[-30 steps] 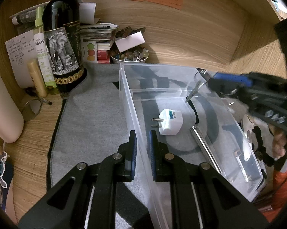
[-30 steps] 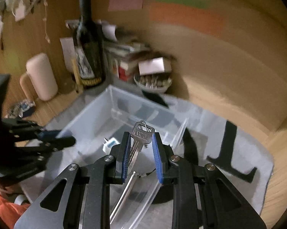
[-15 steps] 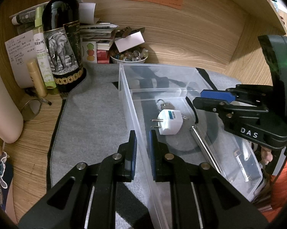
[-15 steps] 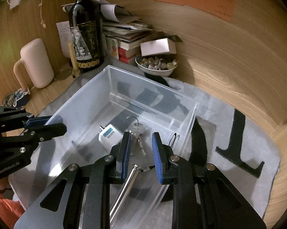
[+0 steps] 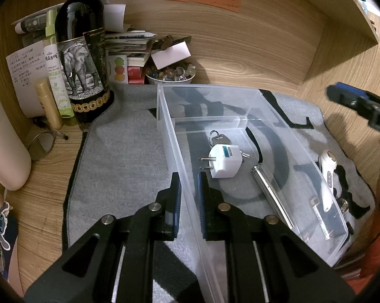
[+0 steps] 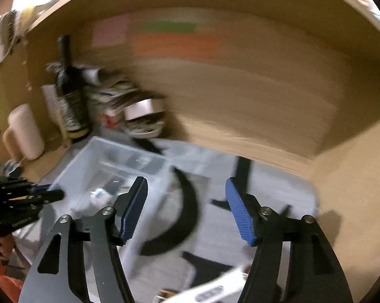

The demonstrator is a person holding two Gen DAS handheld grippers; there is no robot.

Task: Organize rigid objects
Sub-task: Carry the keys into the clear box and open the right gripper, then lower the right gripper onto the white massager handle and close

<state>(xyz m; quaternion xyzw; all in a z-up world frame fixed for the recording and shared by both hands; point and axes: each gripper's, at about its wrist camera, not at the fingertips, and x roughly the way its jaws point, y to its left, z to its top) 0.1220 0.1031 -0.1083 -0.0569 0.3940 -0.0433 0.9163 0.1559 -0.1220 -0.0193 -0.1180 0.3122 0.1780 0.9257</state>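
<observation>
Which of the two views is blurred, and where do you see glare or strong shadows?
Right wrist view: heavy motion blur over the wall, bottle and bin; only the right gripper, its jaws opening and empty, looks sharp. Left wrist view: sharp, with fisheye bending of the wall; glare on the bin walls and metal tube; dark gripper shadows fall across the mat.

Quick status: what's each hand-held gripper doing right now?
Left hand-held gripper: shut on the near wall of the clear plastic bin.
Right hand-held gripper: jaws opening, nothing between them.
</observation>
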